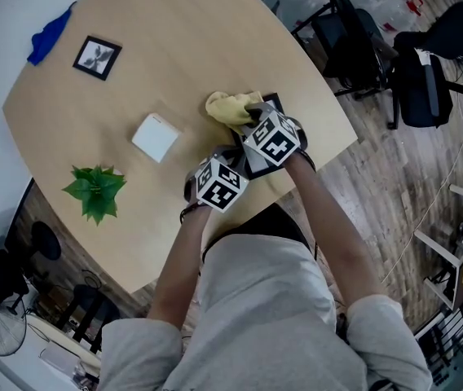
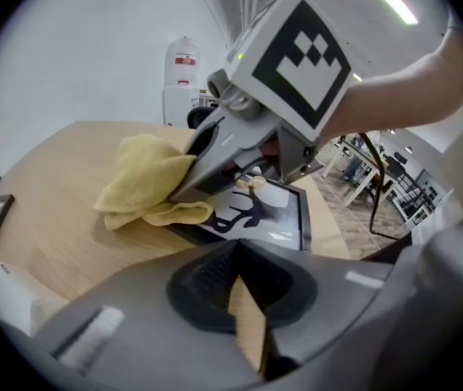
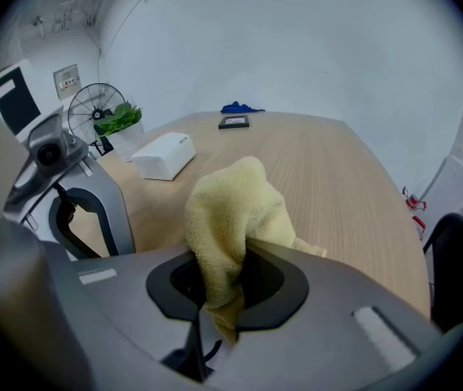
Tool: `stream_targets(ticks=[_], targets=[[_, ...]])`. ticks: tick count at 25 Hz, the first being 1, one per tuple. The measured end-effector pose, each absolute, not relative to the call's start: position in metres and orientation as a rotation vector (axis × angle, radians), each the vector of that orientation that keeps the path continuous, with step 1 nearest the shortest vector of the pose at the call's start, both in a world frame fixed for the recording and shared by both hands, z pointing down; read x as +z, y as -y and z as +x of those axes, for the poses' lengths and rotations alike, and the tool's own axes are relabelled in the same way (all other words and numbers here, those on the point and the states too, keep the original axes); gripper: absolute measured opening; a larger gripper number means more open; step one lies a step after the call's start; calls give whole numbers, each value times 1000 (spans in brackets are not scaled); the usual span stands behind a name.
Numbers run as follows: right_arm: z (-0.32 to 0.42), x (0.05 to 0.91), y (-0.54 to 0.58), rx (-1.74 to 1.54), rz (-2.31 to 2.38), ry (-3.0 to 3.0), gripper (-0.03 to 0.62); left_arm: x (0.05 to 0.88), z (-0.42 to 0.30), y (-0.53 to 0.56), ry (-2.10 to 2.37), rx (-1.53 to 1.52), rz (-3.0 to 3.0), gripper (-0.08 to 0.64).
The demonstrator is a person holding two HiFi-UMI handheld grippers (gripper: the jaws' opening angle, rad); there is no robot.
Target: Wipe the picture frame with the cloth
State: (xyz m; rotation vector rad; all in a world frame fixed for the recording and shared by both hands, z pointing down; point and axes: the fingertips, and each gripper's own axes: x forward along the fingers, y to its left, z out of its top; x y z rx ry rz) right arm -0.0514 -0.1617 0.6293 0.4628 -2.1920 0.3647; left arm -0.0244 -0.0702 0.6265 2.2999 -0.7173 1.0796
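Head view: looks steeply down on a pale wooden table (image 1: 182,47), with the right gripper (image 1: 252,116) clamped on a yellow cloth (image 1: 230,108) over a black picture frame (image 1: 275,101) near the table's near edge. Left gripper (image 1: 231,161) just beside, on the frame's near side. Farther off: a white box (image 1: 156,137), a green plant (image 1: 95,190), a small frame (image 1: 97,57) and a blue rag (image 1: 50,35).

Left gripper view: jaws drawn together on nothing, with only a sliver of tabletop between them. Ahead, the cloth bunched on the frame's left part, pinched by the right gripper.

Right gripper view: jaws shut tight on a fold of the cloth, the rest standing up above them.
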Motion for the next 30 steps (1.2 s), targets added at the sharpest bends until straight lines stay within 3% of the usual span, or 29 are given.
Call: stream_targets(ticks=[30], targets=[[16, 623, 187, 359, 588, 2048, 49, 626, -23, 70, 757, 1074, 2299, 52]])
